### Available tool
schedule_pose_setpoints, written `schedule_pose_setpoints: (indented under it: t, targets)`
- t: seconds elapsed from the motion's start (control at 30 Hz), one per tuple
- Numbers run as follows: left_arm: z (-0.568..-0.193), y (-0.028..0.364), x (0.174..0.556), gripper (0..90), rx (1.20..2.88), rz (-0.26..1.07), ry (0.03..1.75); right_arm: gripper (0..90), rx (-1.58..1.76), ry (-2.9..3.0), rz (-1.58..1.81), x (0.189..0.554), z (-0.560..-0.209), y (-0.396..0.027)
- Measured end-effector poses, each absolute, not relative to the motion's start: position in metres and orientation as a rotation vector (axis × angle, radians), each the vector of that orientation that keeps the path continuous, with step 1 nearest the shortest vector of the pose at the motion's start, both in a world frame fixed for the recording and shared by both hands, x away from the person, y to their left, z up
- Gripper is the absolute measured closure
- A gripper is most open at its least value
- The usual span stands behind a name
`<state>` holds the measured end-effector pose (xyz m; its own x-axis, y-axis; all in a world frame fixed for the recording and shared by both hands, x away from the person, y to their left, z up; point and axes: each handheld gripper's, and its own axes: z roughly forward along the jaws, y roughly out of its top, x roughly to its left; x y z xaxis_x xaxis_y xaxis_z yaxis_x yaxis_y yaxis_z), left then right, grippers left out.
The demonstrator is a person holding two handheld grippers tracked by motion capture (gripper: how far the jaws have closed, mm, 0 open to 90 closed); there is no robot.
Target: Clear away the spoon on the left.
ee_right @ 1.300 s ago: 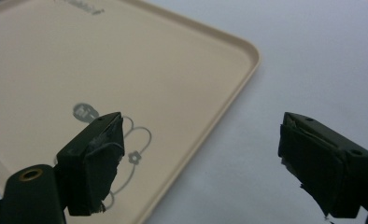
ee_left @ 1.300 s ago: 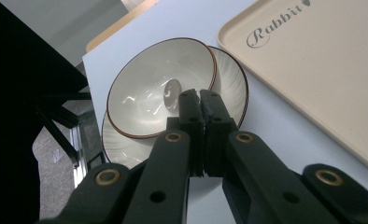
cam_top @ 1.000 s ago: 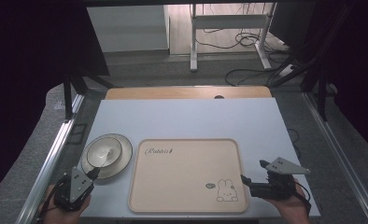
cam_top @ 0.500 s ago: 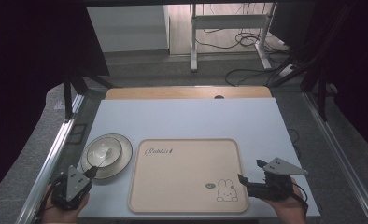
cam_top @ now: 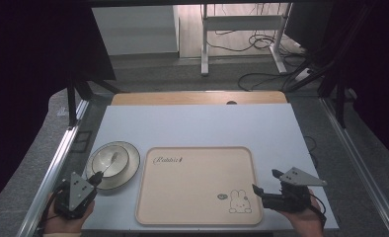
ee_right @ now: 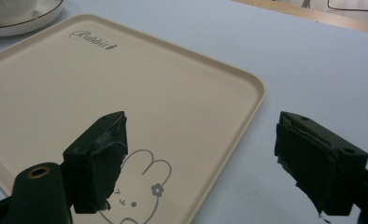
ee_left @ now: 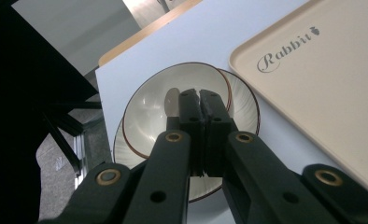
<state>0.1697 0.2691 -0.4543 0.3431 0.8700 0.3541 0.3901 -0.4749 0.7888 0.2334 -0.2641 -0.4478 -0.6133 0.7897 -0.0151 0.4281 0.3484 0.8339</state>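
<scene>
While over bowl: left claw (closed, empty)

Pretty even overhead light on the pale blue-white tabletop, dark surroundings; close black jaws look soft, slightly blurry.

Tray mid-table, bowl left of it; far half free.

a cream bowl with a thin dark rim sits upright on a matching plate at the desk's left edge – a pale spoon lies inside it. just beside them lies a flat beige tray – "rabbit" lettering, bunny drawing.
</scene>
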Motion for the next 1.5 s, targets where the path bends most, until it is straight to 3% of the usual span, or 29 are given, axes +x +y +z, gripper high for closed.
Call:
schedule_pose_setpoints:
  t: [0.67,1.5]
  targets:
    - [-0.434,0.265,0.166,90.0,1.945,1.156,1.020,17.1,1.065,2.208,1.181,0.232,-0.449,-0.265]
    - [-0.421,0.252,0.179,90.0,1.885,1.083,0.970,17.1,1.074,2.213,1.167,0.233,-0.451,-0.265]
